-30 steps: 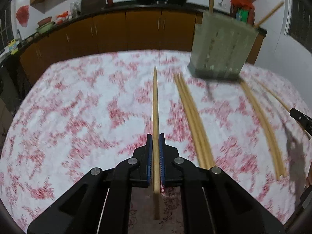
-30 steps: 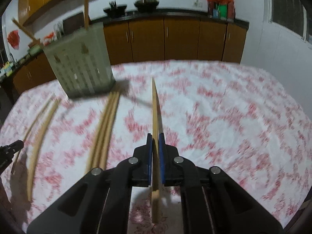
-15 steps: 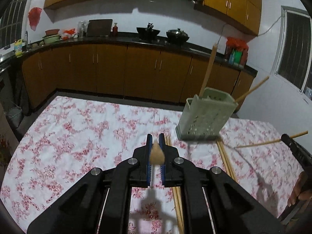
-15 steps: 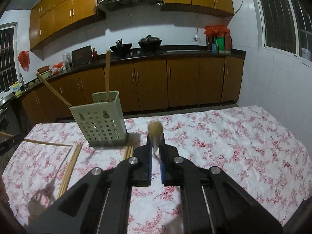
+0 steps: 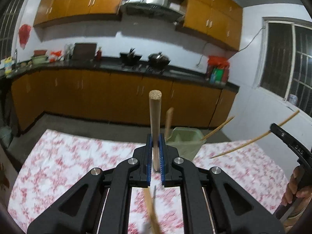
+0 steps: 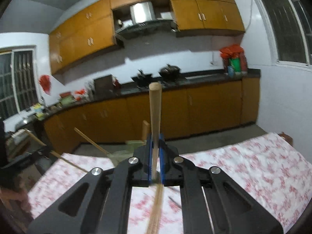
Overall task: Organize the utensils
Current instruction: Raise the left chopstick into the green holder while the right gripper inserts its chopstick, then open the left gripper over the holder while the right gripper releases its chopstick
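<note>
My left gripper [image 5: 155,136] is shut on a wooden chopstick [image 5: 155,115] that sticks up and forward out of the jaws, high over the table. Beyond it stands a pale green perforated utensil holder [image 5: 184,143] with two chopsticks [image 5: 169,120] leaning in it. At the right edge of the left wrist view the right gripper [image 5: 273,129] carries its own chopstick [image 5: 255,139]. In the right wrist view my right gripper [image 6: 155,136] is shut on a chopstick [image 6: 155,115]; the holder [image 6: 134,143] is mostly hidden behind the jaws. The other gripper's chopstick [image 6: 64,159] crosses at left.
The table wears a white cloth with red flowers [image 5: 68,156] [image 6: 253,159]. Loose chopsticks [image 5: 151,212] lie on it below the jaws. Brown cabinets and a dark counter [image 5: 117,66] with woks run behind. A person's hand [image 5: 298,187] grips the right handle.
Both grippers have risen from the table, each lifting a chopstick. The views have tilted up from the cloth to the kitchen wall, and the holder now sits low, behind the jaws.
</note>
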The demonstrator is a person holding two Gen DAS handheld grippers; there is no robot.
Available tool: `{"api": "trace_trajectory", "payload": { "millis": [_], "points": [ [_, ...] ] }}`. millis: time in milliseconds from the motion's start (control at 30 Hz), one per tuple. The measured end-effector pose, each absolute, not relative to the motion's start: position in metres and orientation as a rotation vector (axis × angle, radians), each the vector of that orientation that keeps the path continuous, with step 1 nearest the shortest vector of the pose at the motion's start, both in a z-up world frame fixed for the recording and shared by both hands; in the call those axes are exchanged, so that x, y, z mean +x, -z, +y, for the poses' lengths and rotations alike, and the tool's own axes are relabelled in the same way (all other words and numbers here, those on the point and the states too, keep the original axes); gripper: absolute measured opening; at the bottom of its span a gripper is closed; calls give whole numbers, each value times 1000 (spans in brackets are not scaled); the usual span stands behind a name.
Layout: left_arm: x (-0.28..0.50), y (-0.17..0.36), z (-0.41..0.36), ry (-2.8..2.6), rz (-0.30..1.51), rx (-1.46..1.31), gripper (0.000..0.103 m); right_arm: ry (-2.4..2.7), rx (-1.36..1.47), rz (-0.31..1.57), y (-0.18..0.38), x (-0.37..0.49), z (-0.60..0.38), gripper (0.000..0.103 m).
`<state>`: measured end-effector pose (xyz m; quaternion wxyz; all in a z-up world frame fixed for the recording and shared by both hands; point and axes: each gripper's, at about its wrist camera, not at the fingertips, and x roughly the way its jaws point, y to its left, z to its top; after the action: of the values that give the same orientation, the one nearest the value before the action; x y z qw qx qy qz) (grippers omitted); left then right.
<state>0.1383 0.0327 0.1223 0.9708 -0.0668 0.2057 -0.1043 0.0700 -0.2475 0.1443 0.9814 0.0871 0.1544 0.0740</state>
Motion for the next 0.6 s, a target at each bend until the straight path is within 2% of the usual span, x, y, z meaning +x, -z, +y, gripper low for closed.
{"api": "trace_trajectory", "payload": {
  "millis": [333,600],
  "points": [
    [158,-172,2,231,248,-149,7,-194,152,249,-185,105,-223,8],
    [197,-147,-17,227,328,-114,7,-167,126,377,-155,166,-208,8]
  ]
}}
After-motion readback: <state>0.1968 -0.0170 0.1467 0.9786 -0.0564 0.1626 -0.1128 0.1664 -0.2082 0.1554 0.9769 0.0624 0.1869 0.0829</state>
